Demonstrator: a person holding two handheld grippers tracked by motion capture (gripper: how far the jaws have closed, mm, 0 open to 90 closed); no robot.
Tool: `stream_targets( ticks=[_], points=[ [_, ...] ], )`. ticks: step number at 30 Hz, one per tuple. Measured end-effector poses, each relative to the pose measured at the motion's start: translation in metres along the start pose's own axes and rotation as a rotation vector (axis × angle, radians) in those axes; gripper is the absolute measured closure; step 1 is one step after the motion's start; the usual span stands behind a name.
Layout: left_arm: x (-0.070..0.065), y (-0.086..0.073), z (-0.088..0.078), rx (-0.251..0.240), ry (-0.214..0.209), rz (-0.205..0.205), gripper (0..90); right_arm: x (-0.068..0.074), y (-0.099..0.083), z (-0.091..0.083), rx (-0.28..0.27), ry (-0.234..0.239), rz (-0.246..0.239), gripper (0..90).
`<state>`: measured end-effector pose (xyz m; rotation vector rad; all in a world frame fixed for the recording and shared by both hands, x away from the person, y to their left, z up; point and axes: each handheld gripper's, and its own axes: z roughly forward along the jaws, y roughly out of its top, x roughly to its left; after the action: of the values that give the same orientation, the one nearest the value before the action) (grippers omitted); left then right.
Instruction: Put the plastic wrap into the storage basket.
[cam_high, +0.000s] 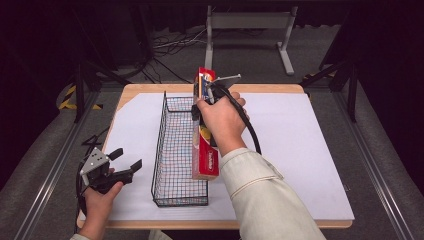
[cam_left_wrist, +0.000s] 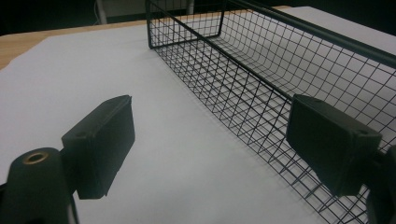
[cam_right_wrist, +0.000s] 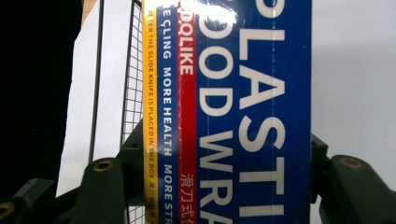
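My right gripper (cam_high: 204, 102) is shut on a long red and blue plastic wrap box (cam_high: 205, 150), held lengthwise just above the right rim of a black wire basket (cam_high: 159, 140). In the right gripper view the box (cam_right_wrist: 233, 93) sits between both jaws of the right gripper (cam_right_wrist: 226, 161), with the basket's mesh (cam_right_wrist: 133, 84) to its left. My left gripper (cam_high: 128, 159) stands open near the table's front left corner, left of the basket, holding nothing. In the left gripper view its jaws are wide apart (cam_left_wrist: 210, 128), and the basket (cam_left_wrist: 261, 60) lies ahead to the right, with nothing in the part of it that shows.
A white sheet (cam_high: 300, 150) covers most of the wooden table (cam_high: 150, 89). Black rails (cam_high: 55, 165) run along both sides. A grey metal stand (cam_high: 247, 22) and cables (cam_high: 170, 45) lie on the floor behind the table.
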<state>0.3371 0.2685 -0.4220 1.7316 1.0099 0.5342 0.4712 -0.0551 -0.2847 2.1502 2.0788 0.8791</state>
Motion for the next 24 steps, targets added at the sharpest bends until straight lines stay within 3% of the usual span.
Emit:
stream_targets(
  ticks=[12, 24],
  points=[
    [0.0, 0.0, 0.002, 0.004, 0.008, 0.012, 15.6, 0.024, -0.009, 0.019, 0.027, 0.009, -0.029, 40.7],
    [0.0, 0.0, 0.002, 0.001, 0.011, 0.007, 15.7, 0.032, -0.016, 0.038, 0.058, 0.006, -0.036, 40.7]
  ],
)
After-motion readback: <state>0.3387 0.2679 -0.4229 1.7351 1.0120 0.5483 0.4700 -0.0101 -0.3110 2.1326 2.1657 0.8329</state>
